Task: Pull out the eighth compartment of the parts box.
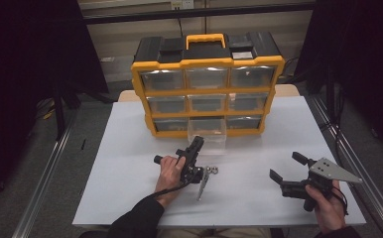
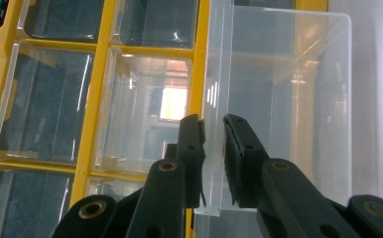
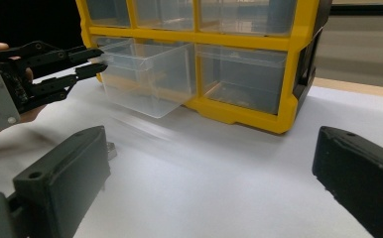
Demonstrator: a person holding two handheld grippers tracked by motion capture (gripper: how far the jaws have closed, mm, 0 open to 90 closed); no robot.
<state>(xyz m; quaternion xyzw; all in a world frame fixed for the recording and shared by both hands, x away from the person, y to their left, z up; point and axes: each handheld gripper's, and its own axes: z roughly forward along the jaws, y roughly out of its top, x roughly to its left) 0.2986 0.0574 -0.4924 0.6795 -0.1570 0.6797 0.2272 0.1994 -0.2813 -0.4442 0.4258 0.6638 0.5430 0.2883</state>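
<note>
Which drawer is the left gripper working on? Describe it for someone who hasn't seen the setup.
Find the yellow-and-black organizer at the back of the white table. Go to its bottom row, middle column: the clear plastic drawer there. It alone is pulled out towards the person; the left gripper is shut on its front wall.

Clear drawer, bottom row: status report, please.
Left gripper shut on clear drawer front lip, drawer partly out of yellow cabinet. Right gripper open, resting aside. Metal tool on table, not blocking.
</note>
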